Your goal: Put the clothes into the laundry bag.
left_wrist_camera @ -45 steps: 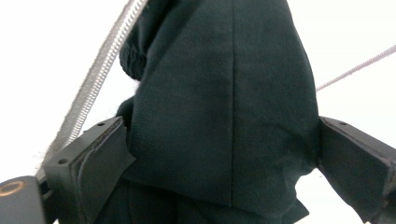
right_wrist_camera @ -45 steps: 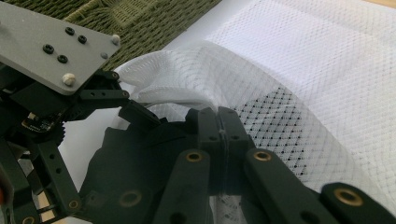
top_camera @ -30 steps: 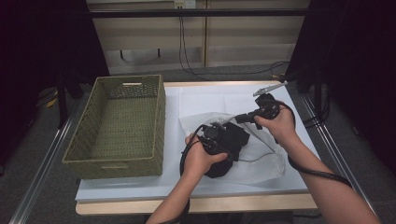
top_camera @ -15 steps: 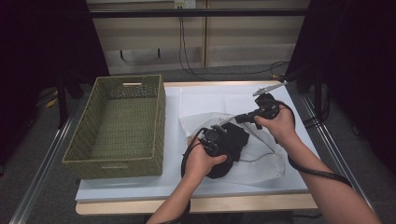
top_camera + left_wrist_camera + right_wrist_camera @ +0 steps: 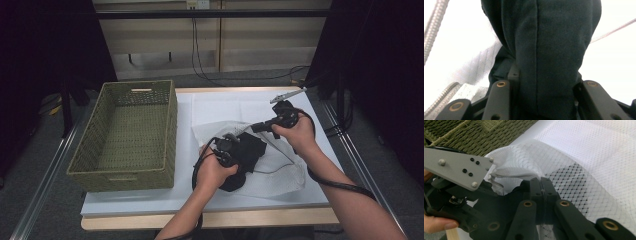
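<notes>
A dark garment (image 5: 253, 148) lies bunched on a white mesh bag (image 5: 280, 172) at the middle of the table. My left gripper (image 5: 238, 145) has just been closing its jaws, and the dark garment (image 5: 549, 50) now sits squeezed between them, touching both. My right gripper (image 5: 259, 127) reaches in from the right. In the right gripper view its jaws (image 5: 541, 182) are shut on a fold of the mesh bag (image 5: 579, 157), and the left gripper's grey plate (image 5: 456, 167) shows close by on the left. The dark cloth (image 5: 565, 173) shows through the mesh.
A green woven basket (image 5: 170, 125) stands open at the table's left, close to the mesh bag, with its wall (image 5: 474, 132) just behind the left gripper. The table's white sheet (image 5: 220, 102) runs on behind the bag. Cables trail from both grippers.
The left gripper's jaws have drawn in on the dark garment. Both hands, the mesh bag and the basket stay where they were.
</notes>
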`<state>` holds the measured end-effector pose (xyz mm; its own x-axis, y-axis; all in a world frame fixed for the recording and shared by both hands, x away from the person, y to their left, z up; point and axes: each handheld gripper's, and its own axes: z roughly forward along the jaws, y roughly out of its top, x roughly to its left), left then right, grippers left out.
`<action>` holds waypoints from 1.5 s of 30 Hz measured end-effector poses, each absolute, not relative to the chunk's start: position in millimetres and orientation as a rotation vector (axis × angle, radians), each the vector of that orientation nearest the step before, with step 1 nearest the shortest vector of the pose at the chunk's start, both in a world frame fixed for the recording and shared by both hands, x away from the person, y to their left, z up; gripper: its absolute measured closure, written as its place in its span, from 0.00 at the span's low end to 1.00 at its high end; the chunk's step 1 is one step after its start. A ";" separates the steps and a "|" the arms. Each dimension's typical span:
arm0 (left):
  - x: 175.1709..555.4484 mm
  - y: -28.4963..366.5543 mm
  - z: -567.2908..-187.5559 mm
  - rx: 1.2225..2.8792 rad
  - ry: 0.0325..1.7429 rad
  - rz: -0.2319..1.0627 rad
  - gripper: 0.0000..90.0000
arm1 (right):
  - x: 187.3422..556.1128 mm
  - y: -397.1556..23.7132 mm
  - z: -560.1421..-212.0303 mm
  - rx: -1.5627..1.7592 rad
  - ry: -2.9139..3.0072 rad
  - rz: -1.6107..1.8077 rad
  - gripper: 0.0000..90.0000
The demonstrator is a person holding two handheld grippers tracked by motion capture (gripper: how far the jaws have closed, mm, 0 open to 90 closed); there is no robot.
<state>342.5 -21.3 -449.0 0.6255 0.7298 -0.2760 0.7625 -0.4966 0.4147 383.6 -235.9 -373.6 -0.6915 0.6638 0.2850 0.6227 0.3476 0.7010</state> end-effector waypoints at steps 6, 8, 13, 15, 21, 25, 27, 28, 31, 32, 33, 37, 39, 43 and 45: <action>343.5 -20.0 -446.2 2.318 1.221 -0.138 0.71 | 384.2 -236.7 -373.7 1.217 2.538 1.287 1.00; 343.2 -20.1 -445.5 2.310 1.223 -0.137 0.72 | 384.2 -236.9 -373.6 1.213 2.538 1.289 1.00; 343.4 -17.9 -439.2 2.312 1.201 -0.157 0.73 | 383.8 -237.1 -372.6 1.211 2.539 1.295 1.00; 342.8 -18.2 -437.4 2.293 1.200 -0.162 0.73 | 383.5 -237.3 -371.8 1.209 2.534 1.293 1.00; 341.6 -20.8 -430.4 2.256 1.183 -0.144 0.74 | 382.5 -237.5 -369.9 1.208 2.533 1.295 1.00; 341.0 -24.7 -426.3 2.245 1.163 -0.143 0.74 | 382.1 -237.9 -367.4 1.206 2.532 1.299 1.00; 341.4 -26.1 -426.0 2.238 1.158 -0.142 0.74 | 381.8 -238.2 -366.4 1.205 2.532 1.300 1.00; 341.4 -27.1 -426.0 2.235 1.153 -0.145 0.74 | 381.1 -238.1 -365.6 1.204 2.528 1.306 1.00; 341.7 -28.7 -425.5 2.236 1.153 -0.137 0.75 | 379.8 -237.8 -364.6 1.204 2.528 1.320 1.00; 342.1 -28.9 -424.9 2.234 1.147 -0.135 0.75 | 379.7 -237.5 -364.9 1.201 2.530 1.322 1.00; 342.4 -28.8 -423.8 2.233 1.148 -0.138 0.75 | 379.8 -237.5 -365.2 1.203 2.530 1.317 1.00; 342.8 -30.5 -421.6 2.218 1.147 -0.130 0.75 | 380.2 -237.2 -365.1 1.211 2.528 1.317 1.00; 343.6 -31.9 -421.1 2.213 1.149 -0.137 0.75 | 379.6 -237.1 -363.6 1.209 2.522 1.336 1.00; 345.9 -34.9 -419.9 2.213 1.141 -0.129 0.75 | 379.2 -237.8 -361.0 1.197 2.531 1.314 1.00; 346.2 -36.4 -419.0 2.215 1.139 -0.130 0.75 | 378.7 -238.9 -360.8 1.200 2.528 1.316 1.00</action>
